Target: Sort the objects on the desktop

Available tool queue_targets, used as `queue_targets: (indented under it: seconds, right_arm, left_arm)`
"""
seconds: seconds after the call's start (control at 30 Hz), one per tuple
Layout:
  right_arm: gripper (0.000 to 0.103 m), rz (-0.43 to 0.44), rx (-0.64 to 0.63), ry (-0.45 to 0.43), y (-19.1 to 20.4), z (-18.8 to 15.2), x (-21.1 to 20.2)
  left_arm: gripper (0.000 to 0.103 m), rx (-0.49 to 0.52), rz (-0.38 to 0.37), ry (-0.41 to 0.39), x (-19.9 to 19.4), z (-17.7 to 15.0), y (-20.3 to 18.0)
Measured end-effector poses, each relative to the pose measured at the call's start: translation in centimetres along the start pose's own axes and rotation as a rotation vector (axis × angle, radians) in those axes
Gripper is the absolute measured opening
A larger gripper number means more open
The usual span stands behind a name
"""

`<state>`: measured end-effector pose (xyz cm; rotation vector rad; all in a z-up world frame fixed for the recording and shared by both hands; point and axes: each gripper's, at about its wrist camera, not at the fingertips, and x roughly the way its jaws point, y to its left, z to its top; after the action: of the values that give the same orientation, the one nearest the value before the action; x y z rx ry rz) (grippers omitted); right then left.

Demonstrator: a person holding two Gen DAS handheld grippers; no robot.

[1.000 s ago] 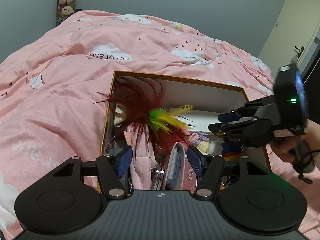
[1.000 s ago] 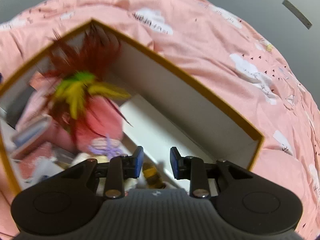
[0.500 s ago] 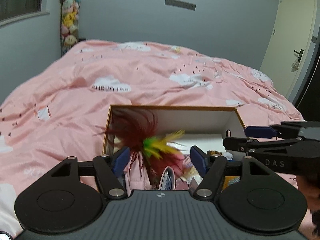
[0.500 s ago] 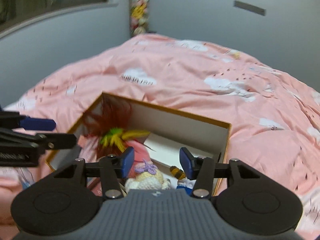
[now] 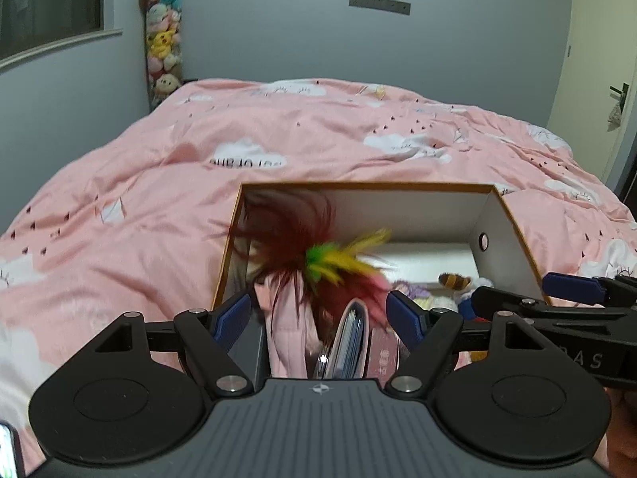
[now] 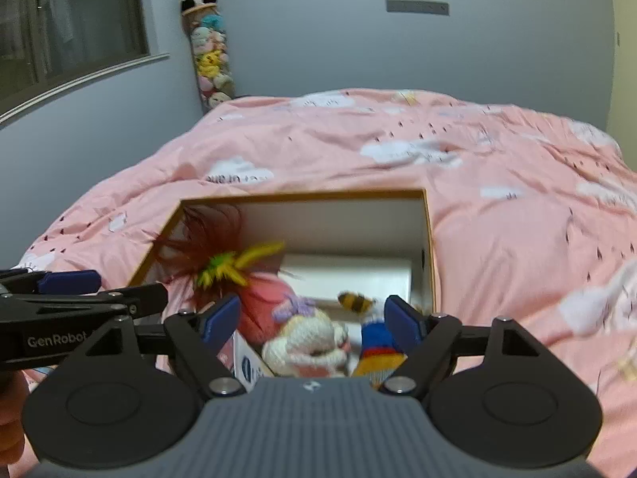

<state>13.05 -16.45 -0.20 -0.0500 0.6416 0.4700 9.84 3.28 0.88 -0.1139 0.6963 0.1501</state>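
On the pink cloud-print duvet [image 5: 167,183] sits an open cardboard box [image 5: 513,223] with white inner walls and a tan rim, and everything else is placed around it. Inside the box, at its left end, a feather toy [image 5: 314,251] of dark red, green and yellow plumes rises above the rim. Toward the box's near edge stand a pink pouch [image 5: 290,330] and a grey zip case [image 5: 350,342]. At the box's right end lie a cream crochet doll [image 6: 306,342] with a purple bow, a striped bee toy [image 6: 356,302] and a blue, red and yellow knitted piece [image 6: 378,342]. The left gripper [image 5: 318,316] hangs over the near edge of the box; its jaws have just been opening and stand wide, gripping nothing. The right gripper [image 6: 308,318] hovers over the box's right end; its jaws too have just been opening and stand wide, empty. Beyond the box, in the room's corner, stands a column of plush toys [image 6: 207,47].
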Motion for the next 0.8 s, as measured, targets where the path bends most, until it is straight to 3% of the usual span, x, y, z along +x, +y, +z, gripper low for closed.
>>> queue_targets:
  seconds: [0.8]
  right_arm:
    - [0.087, -0.05, -0.047, 0.067, 0.6, -4.0, 1.8]
  left_arm:
    - [0.089, 0.032, 0.05, 0.113, 2.7, -3.3, -0.5]
